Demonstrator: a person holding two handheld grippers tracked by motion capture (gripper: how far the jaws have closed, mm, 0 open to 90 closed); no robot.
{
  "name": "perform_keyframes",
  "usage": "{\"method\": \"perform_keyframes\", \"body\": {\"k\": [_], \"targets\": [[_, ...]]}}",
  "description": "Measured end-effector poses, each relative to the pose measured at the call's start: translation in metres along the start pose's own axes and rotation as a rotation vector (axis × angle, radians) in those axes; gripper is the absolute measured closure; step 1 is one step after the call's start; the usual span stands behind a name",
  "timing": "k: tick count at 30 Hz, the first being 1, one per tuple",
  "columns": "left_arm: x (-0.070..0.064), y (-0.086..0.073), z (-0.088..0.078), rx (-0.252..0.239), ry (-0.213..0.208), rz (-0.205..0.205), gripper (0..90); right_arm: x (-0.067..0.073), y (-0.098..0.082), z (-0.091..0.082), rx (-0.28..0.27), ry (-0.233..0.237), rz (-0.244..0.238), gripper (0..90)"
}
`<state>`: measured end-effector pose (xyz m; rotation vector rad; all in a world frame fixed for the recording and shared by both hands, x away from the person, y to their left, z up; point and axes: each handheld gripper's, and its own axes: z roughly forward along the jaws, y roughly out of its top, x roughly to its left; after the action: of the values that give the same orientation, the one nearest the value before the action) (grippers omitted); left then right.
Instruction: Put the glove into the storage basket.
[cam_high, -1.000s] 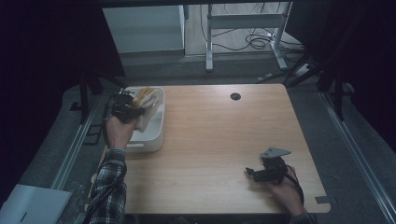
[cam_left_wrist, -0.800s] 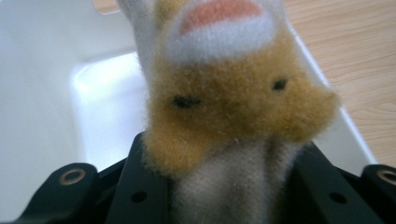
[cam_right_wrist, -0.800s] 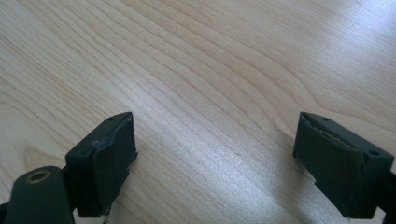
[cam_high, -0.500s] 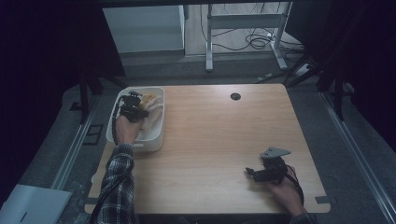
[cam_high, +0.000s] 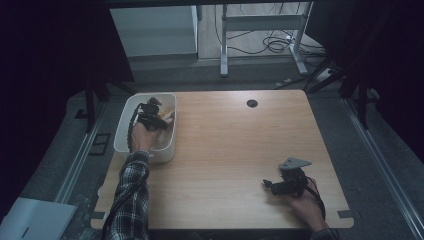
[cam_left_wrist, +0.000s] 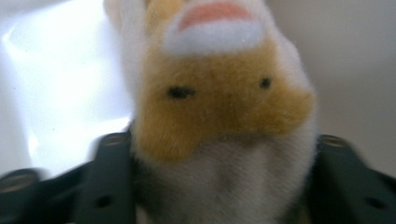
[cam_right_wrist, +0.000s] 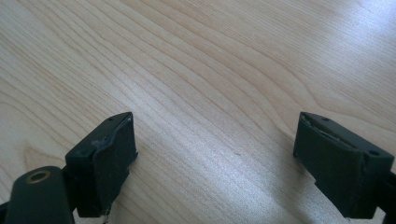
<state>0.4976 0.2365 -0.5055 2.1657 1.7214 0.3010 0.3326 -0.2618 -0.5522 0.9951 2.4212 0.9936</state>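
Left gripper (cam_high: 159, 116), inside white bin (cam_high: 120, 135) at the tabletop's left edge; jaws just opening, plush toy (cam_left_wrist: 219, 112) between them. Right gripper (cam_right_wrist: 215, 158) near the front-right corner, jaws apart over bare wood. No legible writing.

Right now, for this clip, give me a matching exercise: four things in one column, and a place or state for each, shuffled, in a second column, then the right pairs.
Things:
1. plush toy
2. white bin
3. right gripper
4. round hole

Places or states:
A. jaws wide apart above bare wood
B. at the table's left edge
C. between the left gripper's jaws, inside the bin
D. in the tabletop near its far edge

Pairs: 1-C, 2-B, 3-A, 4-D
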Motion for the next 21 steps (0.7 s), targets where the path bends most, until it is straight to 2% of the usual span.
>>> {"method": "perform_keyframes", "body": {"k": [1,4,7,11,14,19,20,21], "targets": [[0.0,-0.002,0.003,0.004,0.007,0.004,27.0,0.0,0.0,0.0,-0.001,0.0,0.0,13.3],[0.001,-0.004,0.004,0.0,-0.01,-0.001,19.1,0.0,0.0,0.0,-0.001,0.0,0.0,13.3],[0.003,-0.007,0.002,-0.002,-0.033,0.0,16.0,0.0,0.0,0.0,-0.001,0.0,0.0,13.3],[0.006,-0.01,-0.006,-0.03,-0.051,-0.003,15.7,0.0,0.0,0.0,-0.001,0.0,0.0,13.2],[0.008,-0.011,-0.011,-0.05,-0.068,-0.01,20.3,0.0,0.0,0.0,-0.001,0.0,0.0,13.3],[0.01,-0.014,-0.017,-0.075,-0.113,-0.009,20.3,0.0,0.0,0.0,-0.001,0.001,0.002,13.3],[0.011,-0.015,-0.021,-0.104,-0.121,-0.015,19.4,0.0,0.0,0.0,-0.001,0.0,0.001,13.3],[0.011,-0.015,-0.021,-0.104,-0.121,-0.015,18.8,0.0,0.0,0.0,-0.001,0.0,0.001,13.3]]}}
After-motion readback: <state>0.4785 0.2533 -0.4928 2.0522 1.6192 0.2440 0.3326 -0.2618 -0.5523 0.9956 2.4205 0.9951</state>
